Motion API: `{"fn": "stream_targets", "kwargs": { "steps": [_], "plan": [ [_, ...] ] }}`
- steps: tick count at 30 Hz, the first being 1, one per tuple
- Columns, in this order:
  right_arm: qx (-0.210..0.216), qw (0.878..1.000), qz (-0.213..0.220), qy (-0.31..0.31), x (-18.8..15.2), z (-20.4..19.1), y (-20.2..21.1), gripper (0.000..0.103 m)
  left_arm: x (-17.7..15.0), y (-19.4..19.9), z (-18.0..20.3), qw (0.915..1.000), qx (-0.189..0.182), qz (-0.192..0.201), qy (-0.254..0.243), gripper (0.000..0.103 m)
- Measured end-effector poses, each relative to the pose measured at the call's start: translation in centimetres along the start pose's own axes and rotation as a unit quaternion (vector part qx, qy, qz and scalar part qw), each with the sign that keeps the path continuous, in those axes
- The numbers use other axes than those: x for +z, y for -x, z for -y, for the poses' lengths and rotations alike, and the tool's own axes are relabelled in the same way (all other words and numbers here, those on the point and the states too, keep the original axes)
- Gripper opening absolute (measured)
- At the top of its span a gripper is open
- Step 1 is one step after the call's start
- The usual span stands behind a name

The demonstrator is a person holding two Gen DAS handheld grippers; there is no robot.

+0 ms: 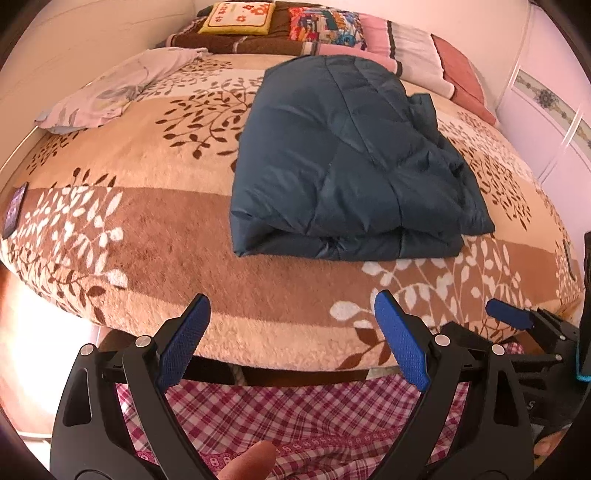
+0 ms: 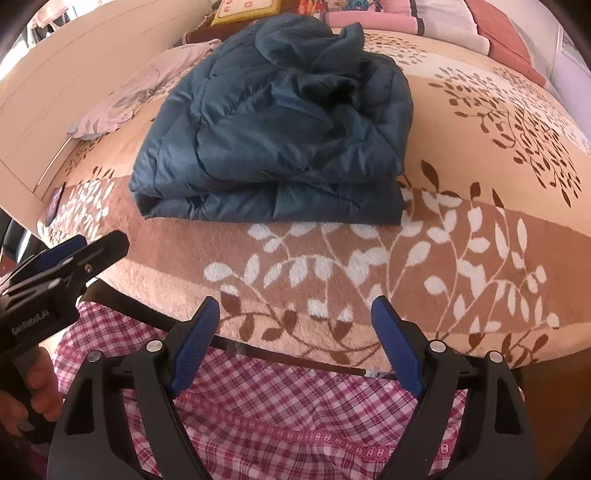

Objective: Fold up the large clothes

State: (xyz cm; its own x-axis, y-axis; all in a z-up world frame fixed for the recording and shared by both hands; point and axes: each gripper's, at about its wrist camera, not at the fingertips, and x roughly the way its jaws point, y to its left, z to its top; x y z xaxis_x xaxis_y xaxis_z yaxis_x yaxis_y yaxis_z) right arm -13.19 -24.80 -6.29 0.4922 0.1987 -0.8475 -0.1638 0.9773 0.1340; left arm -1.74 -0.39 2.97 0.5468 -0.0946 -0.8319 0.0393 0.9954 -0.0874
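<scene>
Dark teal quilted jacket [image 1: 343, 158] lies folded in a thick bundle on the leaf-patterned blanket [image 1: 147, 236] of the bed, toward its near edge, touching neither tool. Left gripper [image 1: 291, 339] and right gripper [image 2: 293, 345] both hang off that near edge over pink checked fabric [image 2: 280, 417], jaws spread wide, holding nothing. Cushions [image 1: 240, 18] line the far edge

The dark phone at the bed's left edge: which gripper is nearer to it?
Left. The left gripper is open at the bed's near edge, on the phone's side. The right gripper, also open, is beyond it, farther from the phone, which is across the blanket.
</scene>
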Motion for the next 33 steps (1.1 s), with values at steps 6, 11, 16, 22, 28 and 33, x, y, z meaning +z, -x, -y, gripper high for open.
{"fn": "stream_targets", "kwargs": {
  "steps": [6,11,16,22,28,33],
  "plan": [
    [-0.01,1.0,-0.005,-0.003,-0.13,-0.04,-0.3,0.082,-0.19,0.09,0.24,1.0,-0.002,0.0,-0.008,0.089],
    [-0.019,1.0,-0.008,-0.004,-0.29,-0.11,-0.49,0.082,-0.29,0.07,0.41,0.9999,-0.004,-0.004,-0.011,0.088],
    [-0.023,1.0,-0.007,-0.017,-0.27,0.3,-0.36,0.082,-0.34,0.04,0.53,0.9999,-0.002,-0.005,-0.012,0.087],
    [-0.026,1.0,-0.008,-0.013,-0.29,0.16,-0.36,0.082,-0.44,-0.07,0.53,0.9998,-0.002,-0.01,-0.015,0.084],
    [-0.027,1.0,-0.009,-0.013,-0.36,-0.02,-0.4,0.082,-0.44,-0.04,0.56,0.9998,-0.002,-0.01,-0.015,0.084],
    [-0.027,1.0,-0.009,-0.014,-0.39,-0.08,-0.43,0.082,-0.5,0.03,0.61,0.9998,-0.002,-0.009,-0.016,0.084]
  ]
}}
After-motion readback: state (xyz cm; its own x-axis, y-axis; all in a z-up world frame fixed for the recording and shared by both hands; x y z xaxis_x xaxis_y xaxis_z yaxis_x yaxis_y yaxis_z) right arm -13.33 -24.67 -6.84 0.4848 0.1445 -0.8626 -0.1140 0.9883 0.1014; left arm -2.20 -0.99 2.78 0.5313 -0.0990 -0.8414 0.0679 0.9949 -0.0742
